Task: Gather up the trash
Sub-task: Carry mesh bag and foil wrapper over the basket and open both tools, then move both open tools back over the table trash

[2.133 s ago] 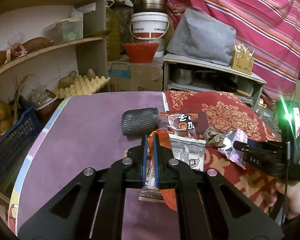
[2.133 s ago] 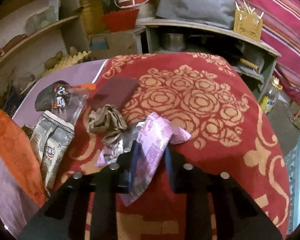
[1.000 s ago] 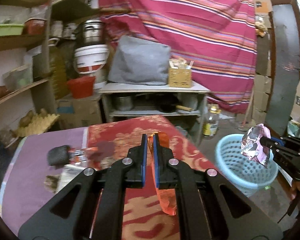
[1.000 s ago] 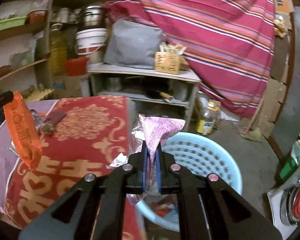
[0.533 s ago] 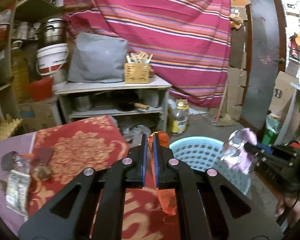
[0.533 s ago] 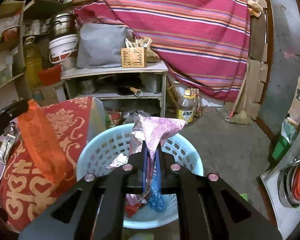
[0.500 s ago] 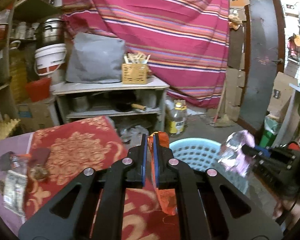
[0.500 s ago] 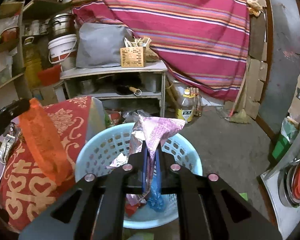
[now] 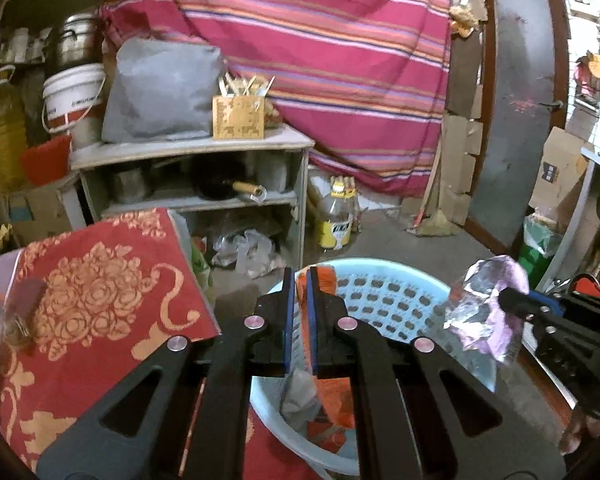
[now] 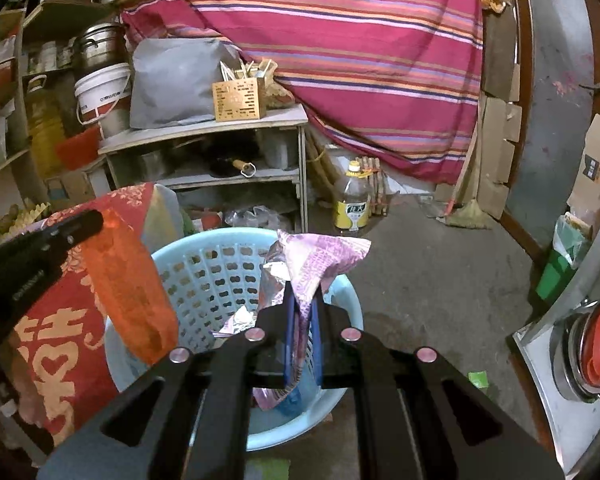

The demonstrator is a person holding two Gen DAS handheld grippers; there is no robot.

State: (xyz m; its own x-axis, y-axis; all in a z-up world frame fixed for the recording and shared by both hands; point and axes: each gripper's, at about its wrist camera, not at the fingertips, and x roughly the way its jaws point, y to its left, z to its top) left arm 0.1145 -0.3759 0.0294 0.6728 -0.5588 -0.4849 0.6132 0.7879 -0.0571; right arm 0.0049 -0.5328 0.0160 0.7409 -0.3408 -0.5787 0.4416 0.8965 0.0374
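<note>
- The left gripper [image 9: 300, 276] is clenched on a crumpled orange plastic wrapper [image 10: 128, 280], which hangs from its blue-lined fingers [image 9: 288, 320] above the near-left part of the round pale-blue perforated plastic laundry basket [image 10: 204, 268].
- The right gripper [image 10: 302, 300] is clamped on a crinkled pink-and-silver foil wrapper [image 10: 320, 260], held over the basket's right side.
- Inside the basket, some orange and grey scraps [image 9: 324, 404] lie on the bottom.
- Just left of the basket stands the table under a red cloth with gold rose pattern [image 9: 100, 312]; a brown crumpled scrap [image 9: 18, 326] lies on its left part.
- Beyond the basket, a clear plastic bottle with yellow label [image 10: 354, 204] stands on the grey floor.
- Behind the basket and table, a grey two-tier shelf unit [image 9: 192, 148] carries a woven yellow box [image 9: 238, 116].
- Farthest back hangs a red striped curtain [image 9: 340, 60].
</note>
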